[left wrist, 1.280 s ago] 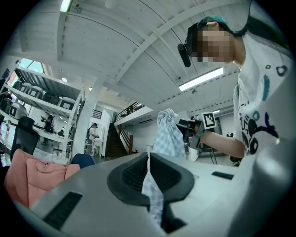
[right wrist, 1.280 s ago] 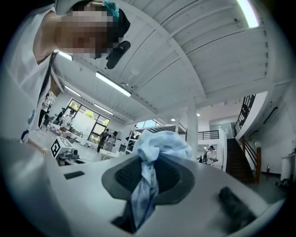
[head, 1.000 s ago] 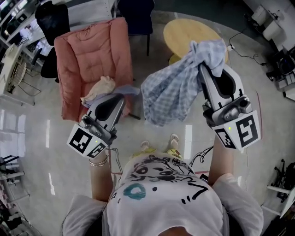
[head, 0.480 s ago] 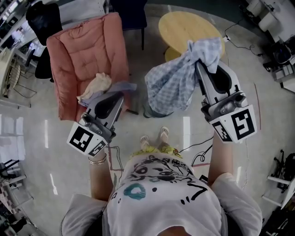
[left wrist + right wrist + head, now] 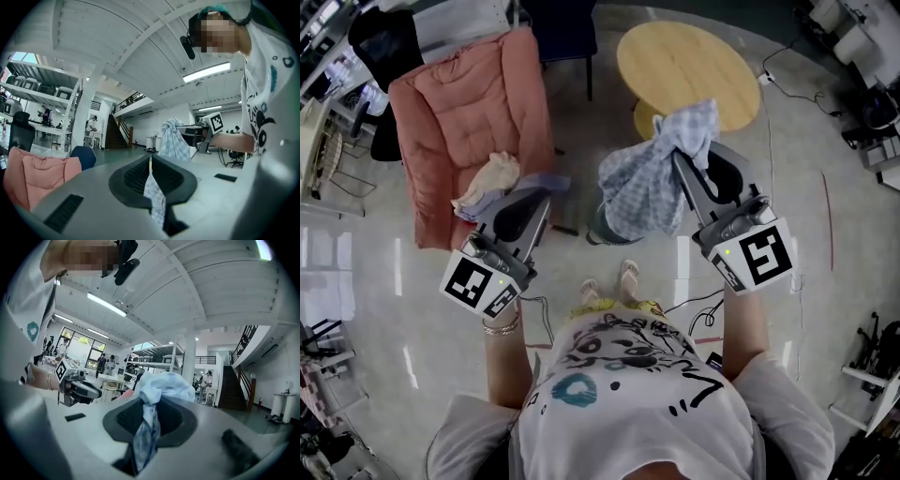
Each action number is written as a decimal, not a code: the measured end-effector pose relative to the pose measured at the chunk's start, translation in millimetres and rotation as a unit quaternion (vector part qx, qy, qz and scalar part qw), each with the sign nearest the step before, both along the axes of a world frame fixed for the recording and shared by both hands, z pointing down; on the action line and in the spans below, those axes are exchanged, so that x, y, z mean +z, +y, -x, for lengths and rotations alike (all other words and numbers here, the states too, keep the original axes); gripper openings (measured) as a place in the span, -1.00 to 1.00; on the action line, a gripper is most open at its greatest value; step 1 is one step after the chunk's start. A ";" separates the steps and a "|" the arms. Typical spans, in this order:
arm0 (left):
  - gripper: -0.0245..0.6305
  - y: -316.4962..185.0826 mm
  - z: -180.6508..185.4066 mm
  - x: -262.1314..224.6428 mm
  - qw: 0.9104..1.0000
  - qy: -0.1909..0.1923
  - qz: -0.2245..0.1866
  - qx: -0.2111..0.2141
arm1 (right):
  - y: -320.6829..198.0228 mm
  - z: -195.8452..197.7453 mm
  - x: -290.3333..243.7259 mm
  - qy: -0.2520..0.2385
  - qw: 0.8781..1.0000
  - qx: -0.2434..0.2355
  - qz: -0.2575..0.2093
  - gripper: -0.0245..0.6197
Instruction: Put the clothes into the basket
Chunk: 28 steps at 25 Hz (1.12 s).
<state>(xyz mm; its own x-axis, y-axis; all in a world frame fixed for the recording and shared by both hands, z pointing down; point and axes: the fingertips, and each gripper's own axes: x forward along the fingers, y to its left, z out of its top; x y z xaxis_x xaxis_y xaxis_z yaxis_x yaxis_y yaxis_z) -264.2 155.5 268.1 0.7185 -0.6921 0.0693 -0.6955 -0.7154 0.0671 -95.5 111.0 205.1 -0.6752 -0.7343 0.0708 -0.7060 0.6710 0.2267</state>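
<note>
A blue checked shirt (image 5: 645, 187) hangs bunched from my right gripper (image 5: 680, 155), which is shut on its top; the same bundle (image 5: 161, 383) rises above the jaws in the right gripper view. My left gripper (image 5: 546, 194) is held lower left and is shut on a thin strip of pale checked cloth (image 5: 153, 190). That strip (image 5: 551, 180) shows at the jaw tips; I cannot tell whether it belongs to the shirt. A dark grey container (image 5: 602, 228) sits on the floor, mostly hidden under the hanging shirt. A cream garment (image 5: 492, 176) lies on the pink armchair (image 5: 473, 94).
A round wooden table (image 5: 684, 61) stands beyond the right gripper. Cables (image 5: 703, 309) trail on the shiny floor near the person's feet (image 5: 609, 277). Desks and office chairs line the left and right edges of the head view.
My right gripper has come down and to the left with the shirt, which now hangs over the dark container. The left gripper has hardly moved.
</note>
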 end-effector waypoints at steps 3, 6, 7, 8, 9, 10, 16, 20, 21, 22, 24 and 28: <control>-0.85 -9.9 -6.1 0.6 1.000 -0.003 0.001 -0.010 | -5.6 -5.9 8.6 -0.007 1.000 -0.011 0.011 -0.69; -0.85 -16.9 -14.5 1.7 1.000 -0.008 0.000 -0.018 | -7.5 -10.2 16.7 -0.010 0.999 -0.028 0.018 -0.69; -0.85 -18.9 -17.9 2.3 1.000 -0.010 0.000 -0.021 | -8.1 -12.0 19.7 -0.012 0.999 -0.034 0.020 -0.69; -0.85 -20.7 -21.5 2.8 1.000 -0.012 0.000 -0.024 | -9.3 -13.9 22.4 -0.014 0.999 -0.039 0.023 -0.69; -0.85 -23.0 -25.3 2.4 1.000 -0.013 0.001 -0.027 | -11.5 -16.0 24.3 -0.016 0.998 -0.045 0.027 -0.69; -0.85 -25.9 -28.9 0.9 0.999 -0.015 0.003 -0.031 | -14.7 -18.0 24.9 -0.017 0.998 -0.051 0.032 -0.69; -0.85 -48.5 -45.8 -0.9 0.998 -0.024 0.006 -0.049 | -30.5 -21.6 33.7 -0.020 0.995 -0.086 0.048 -0.69; -0.85 -52.8 -61.0 8.2 0.999 -0.026 0.010 -0.038 | -32.0 -18.0 45.8 -0.029 0.993 -0.092 0.063 -0.69; -0.85 -54.4 -62.0 9.3 0.999 -0.024 0.012 -0.037 | -32.6 -18.4 49.7 -0.026 0.993 -0.093 0.067 -0.69; -0.85 -56.5 -62.1 10.5 0.999 -0.023 0.015 -0.037 | -33.6 -18.7 53.2 -0.024 0.993 -0.092 0.072 -0.69; -0.85 -62.0 -60.7 14.7 0.999 -0.020 0.021 -0.035 | -37.1 -18.3 58.9 -0.025 0.992 -0.089 0.081 -0.69; -0.85 -77.5 -57.6 31.7 0.999 -0.024 0.035 -0.019 | -49.9 -21.6 84.0 -0.012 0.992 -0.072 0.102 -0.69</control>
<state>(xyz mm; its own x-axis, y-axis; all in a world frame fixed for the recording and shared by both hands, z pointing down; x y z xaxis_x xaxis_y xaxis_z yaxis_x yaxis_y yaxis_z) -206.6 78.0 299.8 0.6871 -0.7104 0.1526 -0.7251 -0.6837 0.0824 -73.9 61.1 289.1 -0.7759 -0.6012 0.1912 -0.6022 0.7961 0.0598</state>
